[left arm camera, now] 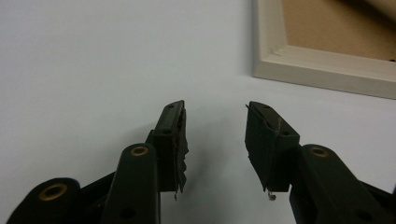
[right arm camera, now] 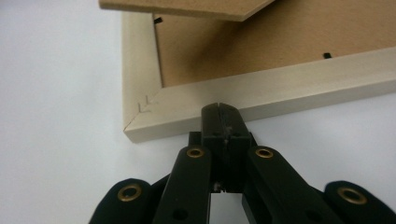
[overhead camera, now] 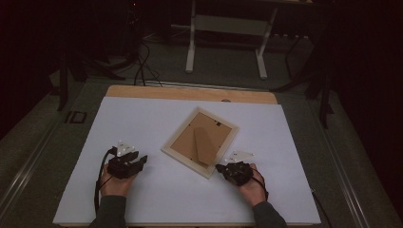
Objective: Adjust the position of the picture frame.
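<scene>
High view: frame [overhead camera: 200, 142] face down at centre of surface [overhead camera: 142, 118]; left claw [overhead camera: 139, 164] lower left, jaws apart, empty; right claw [overhead camera: 221, 168] closed, empty, at frame's near corner.

Picture frame [overhead camera: 200, 142]: pale cream wood border, plain brown board back, tan stand flap. Bench [overhead camera: 157, 190]: white sheet on top, light wood strip along far edge. Both grippers black; brass-coloured rivets on the left gripper [left arm camera: 215, 135] and right gripper [right arm camera: 223, 122].
</scene>
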Available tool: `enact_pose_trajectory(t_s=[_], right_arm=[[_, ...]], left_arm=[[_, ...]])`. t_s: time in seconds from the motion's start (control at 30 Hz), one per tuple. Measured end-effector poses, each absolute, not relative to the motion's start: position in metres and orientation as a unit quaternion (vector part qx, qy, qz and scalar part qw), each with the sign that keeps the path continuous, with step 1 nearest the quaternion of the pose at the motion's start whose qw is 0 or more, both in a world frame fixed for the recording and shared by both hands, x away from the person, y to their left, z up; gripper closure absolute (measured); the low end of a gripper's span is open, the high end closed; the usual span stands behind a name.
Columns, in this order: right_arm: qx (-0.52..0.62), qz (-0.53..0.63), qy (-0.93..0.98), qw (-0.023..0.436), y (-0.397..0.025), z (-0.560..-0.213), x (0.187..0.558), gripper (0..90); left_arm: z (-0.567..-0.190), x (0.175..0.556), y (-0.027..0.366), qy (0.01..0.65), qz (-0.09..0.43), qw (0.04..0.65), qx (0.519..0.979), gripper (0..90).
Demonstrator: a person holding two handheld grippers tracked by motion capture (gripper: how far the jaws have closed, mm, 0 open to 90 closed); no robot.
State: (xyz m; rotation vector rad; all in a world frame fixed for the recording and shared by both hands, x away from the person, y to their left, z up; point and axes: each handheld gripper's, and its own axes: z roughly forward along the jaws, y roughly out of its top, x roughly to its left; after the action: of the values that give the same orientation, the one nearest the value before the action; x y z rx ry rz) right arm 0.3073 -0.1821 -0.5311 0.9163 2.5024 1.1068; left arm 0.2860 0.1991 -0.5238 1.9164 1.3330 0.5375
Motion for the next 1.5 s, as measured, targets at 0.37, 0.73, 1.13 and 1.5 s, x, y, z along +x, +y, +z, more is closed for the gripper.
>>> enact_pose_trajectory(t_s=[0.37,0.73,1.13,1.5], right_arm=[[0.294,0.38,0.869,0.118,-0.163,-0.531,0.308,90.0],[0.272,0.381,0.877,0.108,-0.133,-0.531,0.315,90.0],[0.265,0.385,0.879,0.098,-0.113,-0.531,0.323,90.0],[0.296,0.405,0.857,0.118,-0.132,-0.517,0.344,90.0]], left_arm=[[-0.523,0.286,0.2,0.519,0.207,0.37,0.742,58.6],[-0.524,0.287,0.2,0.519,0.209,0.378,0.737,58.2],[-0.524,0.287,0.195,0.514,0.21,0.379,0.74,58.2],[-0.524,0.288,0.195,0.515,0.207,0.382,0.739,58.1]])
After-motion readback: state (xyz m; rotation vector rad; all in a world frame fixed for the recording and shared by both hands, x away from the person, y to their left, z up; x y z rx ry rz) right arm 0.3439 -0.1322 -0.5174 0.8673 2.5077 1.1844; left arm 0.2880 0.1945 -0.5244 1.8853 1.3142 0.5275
